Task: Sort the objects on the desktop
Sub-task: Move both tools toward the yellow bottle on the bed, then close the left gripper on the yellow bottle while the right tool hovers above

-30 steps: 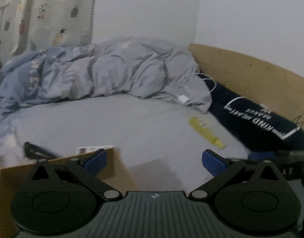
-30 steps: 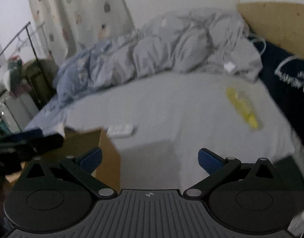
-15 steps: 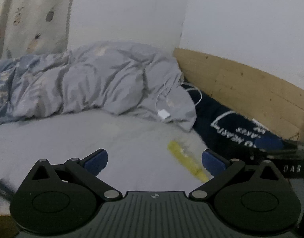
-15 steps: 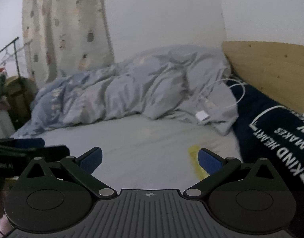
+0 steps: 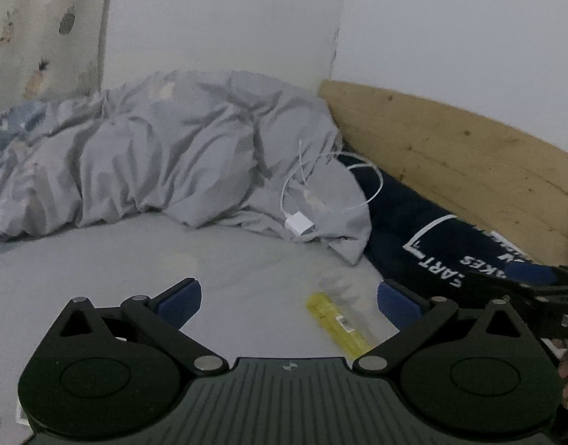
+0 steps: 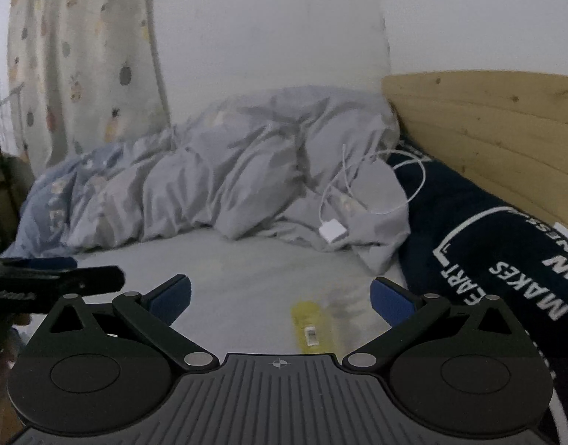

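Observation:
A yellow tube-like packet (image 5: pixel 337 324) lies on the grey bed sheet, between and just ahead of my left gripper's fingers. My left gripper (image 5: pixel 289 298) is open and empty. In the right wrist view the same yellow packet (image 6: pixel 311 328) lies between the blue pads of my right gripper (image 6: pixel 280 296), which is open and empty. The right gripper shows at the right edge of the left wrist view (image 5: pixel 525 296); the left gripper shows at the left of the right wrist view (image 6: pixel 53 282).
A crumpled grey duvet (image 5: pixel 154 155) lies at the back with a white charger and cable (image 5: pixel 300 224) on it. A dark blue pillow with white lettering (image 6: pixel 506 259) lies along the wooden headboard (image 5: pixel 450 163). A patterned curtain (image 6: pixel 79 63) hangs at left.
Both grippers have moved forward and right over the bed towards the yellow packet. The cardboard box and white strip seen earlier have dropped out of view. Both grippers stayed open.

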Demonstrator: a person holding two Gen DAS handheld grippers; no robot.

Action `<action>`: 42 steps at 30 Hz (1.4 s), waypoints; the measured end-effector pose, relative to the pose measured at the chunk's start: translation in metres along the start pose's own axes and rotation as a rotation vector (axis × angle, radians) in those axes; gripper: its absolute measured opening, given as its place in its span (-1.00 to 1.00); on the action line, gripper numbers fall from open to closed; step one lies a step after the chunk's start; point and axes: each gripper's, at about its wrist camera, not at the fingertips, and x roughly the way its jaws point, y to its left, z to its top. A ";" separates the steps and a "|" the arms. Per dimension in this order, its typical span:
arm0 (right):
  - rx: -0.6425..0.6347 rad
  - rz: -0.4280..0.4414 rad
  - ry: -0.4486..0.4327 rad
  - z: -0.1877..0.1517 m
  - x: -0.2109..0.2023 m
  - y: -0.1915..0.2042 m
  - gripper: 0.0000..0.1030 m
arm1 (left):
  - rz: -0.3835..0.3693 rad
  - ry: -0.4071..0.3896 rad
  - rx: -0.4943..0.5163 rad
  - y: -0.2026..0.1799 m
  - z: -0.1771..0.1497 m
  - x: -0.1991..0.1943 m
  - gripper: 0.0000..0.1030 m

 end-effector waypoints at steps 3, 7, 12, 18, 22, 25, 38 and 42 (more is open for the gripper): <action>-0.017 -0.001 0.041 -0.001 0.025 -0.016 1.00 | 0.000 0.055 -0.030 -0.001 0.000 0.031 1.00; -0.023 0.002 0.092 -0.009 0.055 -0.031 1.00 | -0.005 0.132 -0.088 -0.001 -0.002 0.073 1.00; -0.029 0.024 0.136 -0.024 0.078 -0.036 1.00 | -0.012 0.235 -0.162 -0.001 -0.008 0.125 1.00; -0.036 0.051 0.190 -0.042 0.105 -0.041 1.00 | -0.027 0.356 -0.236 -0.002 -0.029 0.179 1.00; -0.041 0.068 0.226 -0.054 0.124 -0.044 1.00 | -0.018 0.407 -0.233 -0.006 -0.041 0.205 1.00; -0.045 0.082 0.252 -0.063 0.138 -0.047 1.00 | -0.015 0.442 -0.235 -0.012 -0.047 0.224 1.00; -0.070 0.131 0.367 -0.100 0.194 -0.057 0.61 | -0.069 0.439 -0.218 -0.026 -0.060 0.256 1.00; -0.111 0.120 0.395 -0.109 0.199 -0.055 0.22 | -0.095 0.436 -0.207 -0.028 -0.059 0.261 0.78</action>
